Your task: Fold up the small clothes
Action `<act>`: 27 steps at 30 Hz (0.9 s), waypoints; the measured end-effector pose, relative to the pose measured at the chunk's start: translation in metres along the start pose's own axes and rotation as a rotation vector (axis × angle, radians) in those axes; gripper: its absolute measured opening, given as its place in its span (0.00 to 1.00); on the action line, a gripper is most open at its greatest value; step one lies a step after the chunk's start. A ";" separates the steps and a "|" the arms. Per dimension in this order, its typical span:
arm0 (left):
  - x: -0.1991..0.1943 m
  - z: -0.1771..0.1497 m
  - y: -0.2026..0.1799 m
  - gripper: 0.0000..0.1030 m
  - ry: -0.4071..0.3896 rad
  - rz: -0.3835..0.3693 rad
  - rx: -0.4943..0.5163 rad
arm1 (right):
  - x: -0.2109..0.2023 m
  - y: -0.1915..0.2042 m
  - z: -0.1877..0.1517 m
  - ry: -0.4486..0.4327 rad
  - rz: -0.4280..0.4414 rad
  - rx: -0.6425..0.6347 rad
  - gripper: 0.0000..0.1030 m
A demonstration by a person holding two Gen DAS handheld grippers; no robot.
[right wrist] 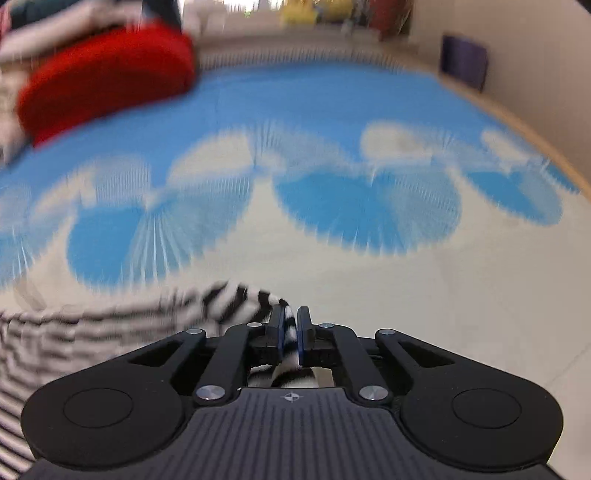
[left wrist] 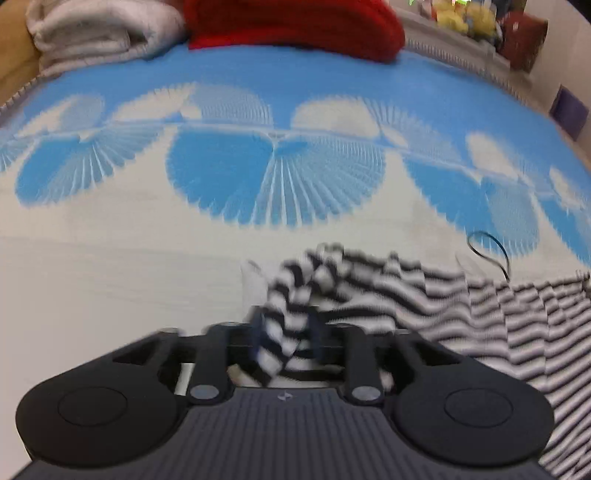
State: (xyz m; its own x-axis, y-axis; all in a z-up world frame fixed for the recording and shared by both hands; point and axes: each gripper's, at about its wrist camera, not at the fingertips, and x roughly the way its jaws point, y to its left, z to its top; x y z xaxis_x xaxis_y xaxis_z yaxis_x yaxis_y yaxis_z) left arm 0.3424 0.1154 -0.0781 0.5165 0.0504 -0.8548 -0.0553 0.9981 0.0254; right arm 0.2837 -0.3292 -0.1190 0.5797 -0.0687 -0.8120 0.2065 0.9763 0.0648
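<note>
A black-and-white striped garment (left wrist: 461,314) lies on a blue-and-white patterned bed cover (left wrist: 110,266). In the left wrist view it spreads from my left gripper (left wrist: 284,332) out to the right. My left gripper is shut on a bunched edge of it. In the right wrist view the same garment (right wrist: 74,332) spreads to the left. My right gripper (right wrist: 290,332) is shut on another edge of it, with striped cloth pinched between the blue pads. Both views are blurred by motion.
A red cushion (left wrist: 295,26) and a folded white blanket (left wrist: 99,33) sit at the far end of the bed. A thin black loop (left wrist: 487,247) lies beyond the garment. A wall and a purple box (right wrist: 463,66) stand at the right.
</note>
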 end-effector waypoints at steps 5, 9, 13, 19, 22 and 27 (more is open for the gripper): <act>-0.054 0.000 0.002 0.33 -0.164 -0.035 -0.005 | -0.046 -0.004 0.000 -0.152 -0.025 0.001 0.33; -0.074 -0.011 -0.004 0.33 -0.112 -0.309 0.016 | -0.084 -0.006 -0.007 -0.195 0.120 -0.013 0.38; -0.054 -0.030 -0.028 0.33 0.072 -0.432 0.128 | -0.067 -0.002 -0.025 0.067 0.317 -0.034 0.38; -0.041 -0.052 -0.048 0.35 0.146 -0.265 0.223 | -0.061 0.011 -0.042 0.150 0.156 -0.158 0.38; -0.071 -0.047 -0.038 0.45 0.082 -0.278 0.160 | -0.106 0.007 -0.037 0.007 0.170 -0.173 0.39; -0.119 -0.054 -0.023 0.47 0.003 -0.281 0.150 | -0.171 -0.007 -0.051 -0.196 0.209 -0.180 0.48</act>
State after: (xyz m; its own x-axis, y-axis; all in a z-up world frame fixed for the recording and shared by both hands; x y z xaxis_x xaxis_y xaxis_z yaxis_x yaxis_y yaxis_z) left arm 0.2362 0.0844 -0.0050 0.4916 -0.2275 -0.8406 0.2157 0.9670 -0.1356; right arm 0.1429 -0.3140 -0.0099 0.7390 0.1156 -0.6638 -0.0652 0.9928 0.1003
